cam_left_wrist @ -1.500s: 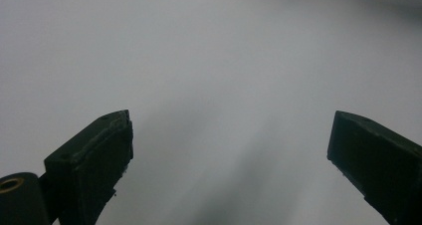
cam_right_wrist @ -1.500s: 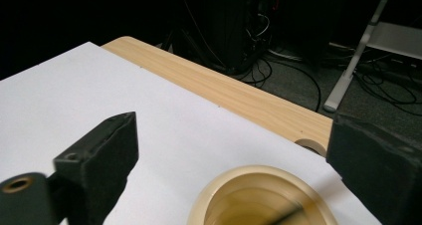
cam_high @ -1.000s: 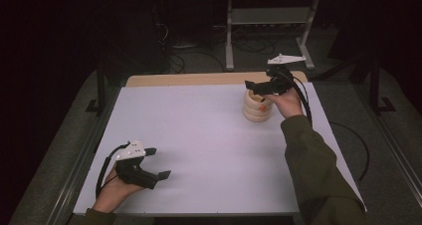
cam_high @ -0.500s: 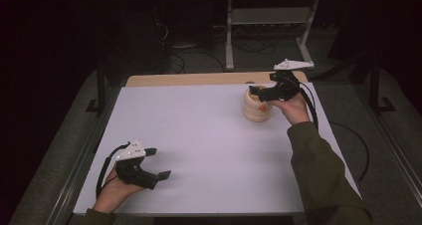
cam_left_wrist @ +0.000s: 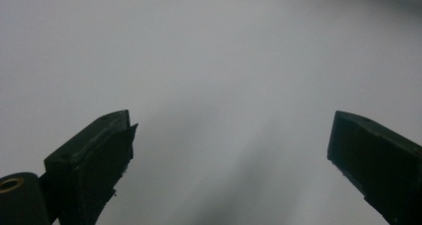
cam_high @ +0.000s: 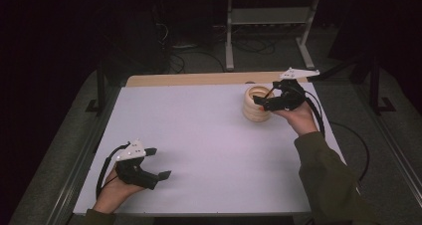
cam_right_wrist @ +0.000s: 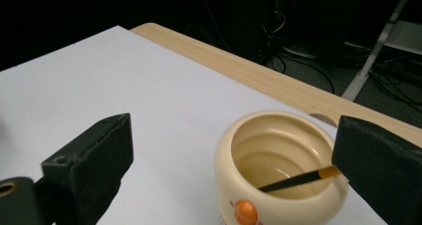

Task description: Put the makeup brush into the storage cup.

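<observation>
One thin stick (cam_right_wrist: 293, 180) slants into the cream pot (cam_right_wrist: 278, 170) (orange end up).

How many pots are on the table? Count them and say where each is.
1. The pot stands at the table's far right, right beside the right gripper; a thin stick lies in it. The right gripper view shows the pot between the open jaws.

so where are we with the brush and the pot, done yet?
Looks done: the brush rests tip-down inside the cream pot, its end leaning on the rim. In hand: nothing; the right gripper sits open beside the pot, with the brush's end next to one finger, contact unclear. The left gripper idles open over the white table. Left, probably: draw the right gripper clear.
</observation>
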### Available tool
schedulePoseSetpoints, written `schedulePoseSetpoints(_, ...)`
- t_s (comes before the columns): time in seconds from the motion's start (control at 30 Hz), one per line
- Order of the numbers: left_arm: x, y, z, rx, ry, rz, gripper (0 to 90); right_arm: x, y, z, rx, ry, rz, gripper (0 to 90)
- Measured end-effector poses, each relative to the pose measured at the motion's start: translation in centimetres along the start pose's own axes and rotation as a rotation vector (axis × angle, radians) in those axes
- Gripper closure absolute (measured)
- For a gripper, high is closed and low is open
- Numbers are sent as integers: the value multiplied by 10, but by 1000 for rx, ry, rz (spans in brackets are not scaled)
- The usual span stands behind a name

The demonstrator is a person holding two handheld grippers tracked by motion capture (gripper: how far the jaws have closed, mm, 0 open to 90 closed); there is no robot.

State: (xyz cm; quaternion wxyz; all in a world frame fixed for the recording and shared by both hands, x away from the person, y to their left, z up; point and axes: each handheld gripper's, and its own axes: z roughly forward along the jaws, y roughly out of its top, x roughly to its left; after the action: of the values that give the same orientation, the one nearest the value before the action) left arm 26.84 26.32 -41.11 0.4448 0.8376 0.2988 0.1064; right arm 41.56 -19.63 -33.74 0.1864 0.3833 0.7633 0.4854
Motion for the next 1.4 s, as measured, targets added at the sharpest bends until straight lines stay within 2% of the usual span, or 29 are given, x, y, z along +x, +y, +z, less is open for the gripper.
schedulePoseSetpoints(0.5, 0, 1, 0, -1, 3, 5, 38, 10, -13, -13, 33, 11, -13, 23)
schedulePoseSetpoints(0.7, 0, 1, -1, -4, 5, 7, 38, 12, -21, -19, 21, 16, -20, 23)
schedulePoseSetpoints(0.77, 0, 1, -1, -4, 6, 7, 38, 13, -23, -20, 32, 28, -13, 23)
schedulePoseSetpoints(0.97, 0, 1, -1, -6, 0, 7, 38, 18, -31, -27, 29, 30, -22, 23)
schedulePoseSetpoints(1.07, 0, 1, -1, -7, 0, 2, 38, 21, -35, -29, 45, 28, -29, 23)
schedulePoseSetpoints(1.4, 0, 1, -1, -8, -1, 2, 38, 25, -48, -32, 45, 43, -34, 23)
